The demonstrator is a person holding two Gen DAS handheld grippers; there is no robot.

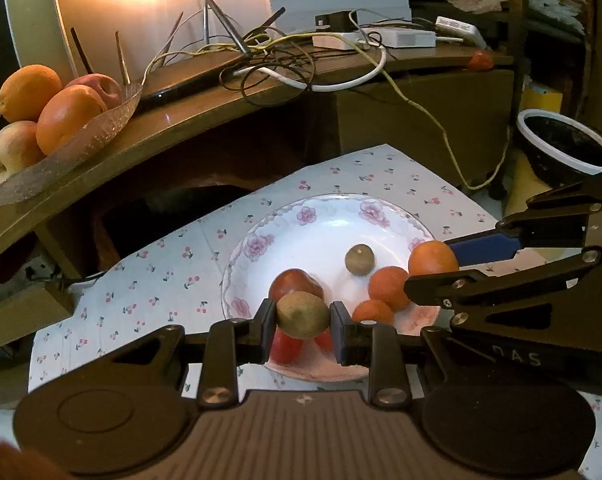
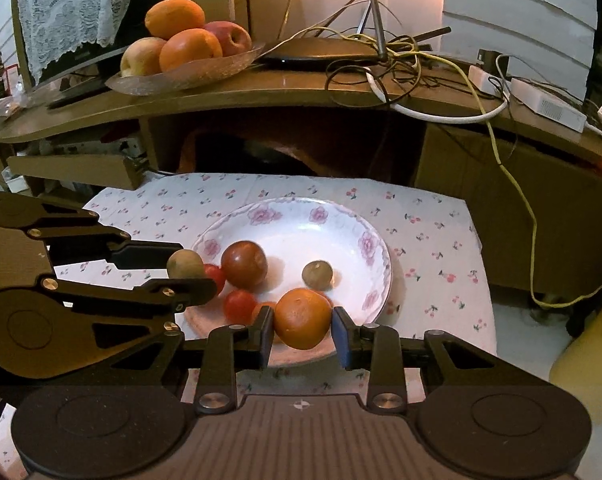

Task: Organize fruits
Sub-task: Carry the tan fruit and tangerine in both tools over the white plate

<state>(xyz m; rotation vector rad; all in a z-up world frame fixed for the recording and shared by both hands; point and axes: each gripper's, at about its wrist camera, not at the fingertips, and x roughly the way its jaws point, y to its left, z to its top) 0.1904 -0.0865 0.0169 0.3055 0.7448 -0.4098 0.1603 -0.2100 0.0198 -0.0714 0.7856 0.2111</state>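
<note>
A white floral plate on a cherry-print cloth holds small fruits. My left gripper is shut on a brown-green kiwi over the plate's near edge. My right gripper is shut on a small orange over the plate's near rim. On the plate lie a dark red fruit, a second kiwi, red tomatoes and more small oranges.
A glass bowl with oranges and apples stands on the wooden desk behind. Tangled cables, a router and white adapters lie on the desk. A dark white-rimmed bowl stands to the right.
</note>
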